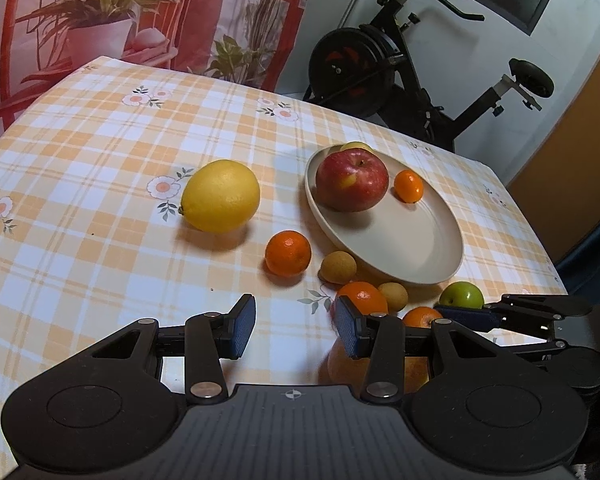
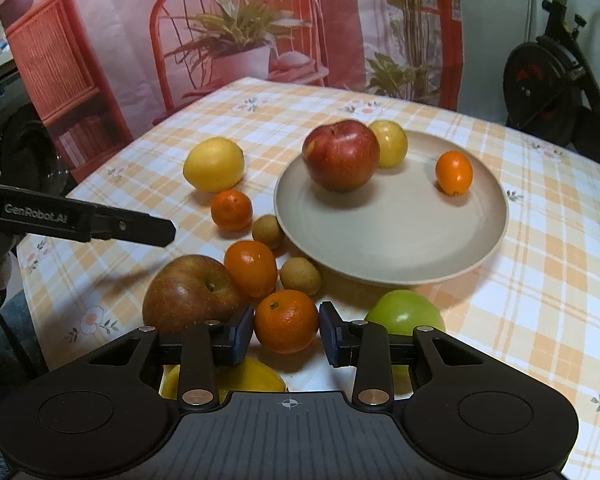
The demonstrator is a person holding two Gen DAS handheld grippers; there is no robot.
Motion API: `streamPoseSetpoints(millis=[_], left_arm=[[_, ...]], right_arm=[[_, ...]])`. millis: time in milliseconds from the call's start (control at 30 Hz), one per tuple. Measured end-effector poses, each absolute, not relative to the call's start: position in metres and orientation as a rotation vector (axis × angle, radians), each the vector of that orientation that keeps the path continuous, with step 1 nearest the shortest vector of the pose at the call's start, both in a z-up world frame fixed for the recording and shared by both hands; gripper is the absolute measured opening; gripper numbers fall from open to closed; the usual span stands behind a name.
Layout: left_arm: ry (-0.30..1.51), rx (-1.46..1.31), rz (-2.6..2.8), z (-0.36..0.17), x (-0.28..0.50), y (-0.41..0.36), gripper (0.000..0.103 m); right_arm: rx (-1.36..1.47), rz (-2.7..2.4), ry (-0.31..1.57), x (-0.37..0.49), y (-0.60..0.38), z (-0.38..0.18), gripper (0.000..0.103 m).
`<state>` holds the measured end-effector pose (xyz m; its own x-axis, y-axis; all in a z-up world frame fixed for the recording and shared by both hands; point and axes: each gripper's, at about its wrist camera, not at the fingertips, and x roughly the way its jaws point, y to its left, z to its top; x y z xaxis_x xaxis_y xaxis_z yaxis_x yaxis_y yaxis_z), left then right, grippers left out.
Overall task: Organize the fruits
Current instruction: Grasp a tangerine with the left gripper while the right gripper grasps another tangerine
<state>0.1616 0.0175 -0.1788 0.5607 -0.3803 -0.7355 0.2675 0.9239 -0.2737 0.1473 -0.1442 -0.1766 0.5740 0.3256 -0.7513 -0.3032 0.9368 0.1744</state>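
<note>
A beige plate (image 2: 400, 240) holds a red apple (image 2: 341, 155), a small yellow fruit (image 2: 392, 142) and a kumquat (image 2: 454, 173). The plate also shows in the left wrist view (image 1: 404, 240). My right gripper (image 2: 287, 334) is open, its pads on either side of a mandarin (image 2: 286, 320) on the cloth; contact is unclear. My left gripper (image 1: 295, 326) is open and empty above the cloth, near a lemon (image 1: 220, 196) and a mandarin (image 1: 288, 253).
Loose on the checked tablecloth (image 2: 540, 264): a brown-red apple (image 2: 188, 292), a green apple (image 2: 404, 312), mandarins (image 2: 251, 268), longans (image 2: 300, 276), a yellow fruit (image 2: 236, 376). An exercise bike (image 1: 400, 68) stands beyond the table's far edge.
</note>
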Motion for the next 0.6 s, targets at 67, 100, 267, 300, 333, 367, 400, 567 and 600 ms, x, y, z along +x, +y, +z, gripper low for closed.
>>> streamPoseSetpoints(millis=[67, 100, 267, 300, 333, 367, 400, 567, 600], left_arm=[[0.912, -0.145, -0.402, -0.179, 0.165, 0.015, 0.047], [0.921, -0.152, -0.411, -0.179, 0.167, 0.014, 0.047], [0.974, -0.180, -0.448, -0.180, 0.179, 0.002, 0.047], [0.988, -0.184, -0.456, -0.181, 0.182, -0.001, 0.047], [0.998, -0.183, -0.462, -0.182, 0.185, -0.004, 0.047], [1.006, -0.174, -0.470, -0.183, 0.188, -0.008, 0.047], [1.012, -0.157, -0.479, -0.183, 0.190, -0.013, 0.047], [1.023, -0.032, -0.509, -0.186, 0.197, -0.035, 0.047], [1.024, -0.001, -0.514, -0.187, 0.198, -0.038, 0.047]], right_arm=[[0.028, 0.366, 0.867, 0.145, -0.145, -0.174, 0.033], [0.029, 0.364, 0.859, 0.145, -0.147, -0.173, 0.033], [0.034, 0.344, 0.809, 0.142, -0.156, -0.165, 0.033], [0.034, 0.340, 0.799, 0.141, -0.158, -0.163, 0.033], [0.034, 0.336, 0.790, 0.141, -0.160, -0.162, 0.033], [0.036, 0.331, 0.781, 0.140, -0.162, -0.161, 0.033], [0.038, 0.326, 0.774, 0.140, -0.164, -0.160, 0.033], [0.060, 0.304, 0.752, 0.139, -0.179, -0.158, 0.033], [0.065, 0.300, 0.750, 0.138, -0.181, -0.158, 0.033]])
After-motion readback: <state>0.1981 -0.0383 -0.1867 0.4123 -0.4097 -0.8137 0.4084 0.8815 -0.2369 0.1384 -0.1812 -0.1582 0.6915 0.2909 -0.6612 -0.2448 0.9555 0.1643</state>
